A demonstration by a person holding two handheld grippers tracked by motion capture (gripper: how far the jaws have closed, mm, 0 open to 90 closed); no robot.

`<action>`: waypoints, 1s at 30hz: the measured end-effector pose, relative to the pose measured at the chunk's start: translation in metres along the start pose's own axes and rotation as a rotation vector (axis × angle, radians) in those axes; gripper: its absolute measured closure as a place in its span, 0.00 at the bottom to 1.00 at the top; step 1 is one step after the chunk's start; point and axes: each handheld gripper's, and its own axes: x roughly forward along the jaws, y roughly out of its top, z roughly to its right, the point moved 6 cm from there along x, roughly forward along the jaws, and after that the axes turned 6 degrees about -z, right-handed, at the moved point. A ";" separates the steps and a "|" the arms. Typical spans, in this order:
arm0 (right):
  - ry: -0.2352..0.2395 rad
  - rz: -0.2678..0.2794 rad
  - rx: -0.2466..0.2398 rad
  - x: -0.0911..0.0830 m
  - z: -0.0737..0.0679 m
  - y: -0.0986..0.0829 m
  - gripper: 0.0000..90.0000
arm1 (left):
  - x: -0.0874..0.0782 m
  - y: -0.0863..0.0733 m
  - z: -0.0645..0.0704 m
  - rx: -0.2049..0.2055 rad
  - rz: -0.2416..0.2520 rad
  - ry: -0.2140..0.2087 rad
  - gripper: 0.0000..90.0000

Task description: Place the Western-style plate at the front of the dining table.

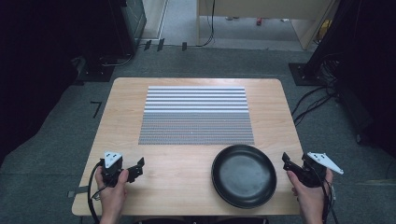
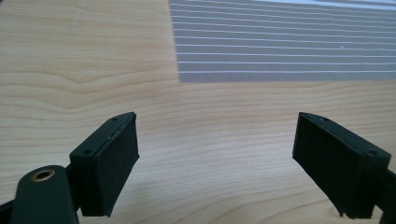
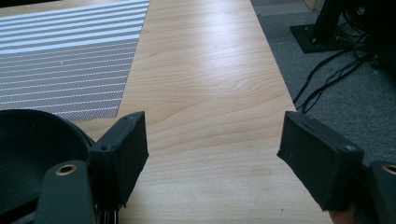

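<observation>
Currently, two tongs are in service: the left tongs (image 1: 136,169) and the right tongs (image 1: 288,164), each with jaws spread wide and holding nothing, both low over the near part of the surface (image 1: 187,163). One black plate (image 1: 243,175) lies near the front edge, just beside the right tongs; it is round, shallow, glossy and bare. One striped grey placemat (image 1: 196,115) lies flat behind it.

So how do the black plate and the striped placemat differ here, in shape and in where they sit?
The black plate is round with a raised rim; the striped placemat is a flat rectangle. The plate is plain glossy black, the placemat grey and white in stripes. The plate sits at the near edge beside the right gripper; the placemat lies mid-table, farther off. Both rest on the wooden table, untouched, and neither holds anything.
</observation>
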 end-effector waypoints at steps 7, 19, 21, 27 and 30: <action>0.008 0.010 0.004 -0.005 -0.001 -0.001 0.27 | 0.005 0.003 0.022 0.022 -0.001 -0.038 0.16; 0.047 0.012 -0.025 -0.009 -0.016 -0.006 0.28 | 0.013 0.009 0.065 0.069 0.003 -0.121 0.16; 0.051 0.010 -0.036 -0.010 -0.019 -0.008 0.28 | 0.015 0.010 0.075 0.081 0.005 -0.136 0.16; 0.066 0.015 -0.053 -0.013 -0.023 -0.011 0.30 | 0.021 0.014 0.105 0.097 -0.003 -0.187 0.16; 0.075 0.024 -0.047 -0.014 -0.024 -0.011 0.34 | 0.024 0.014 0.116 0.104 -0.009 -0.206 0.16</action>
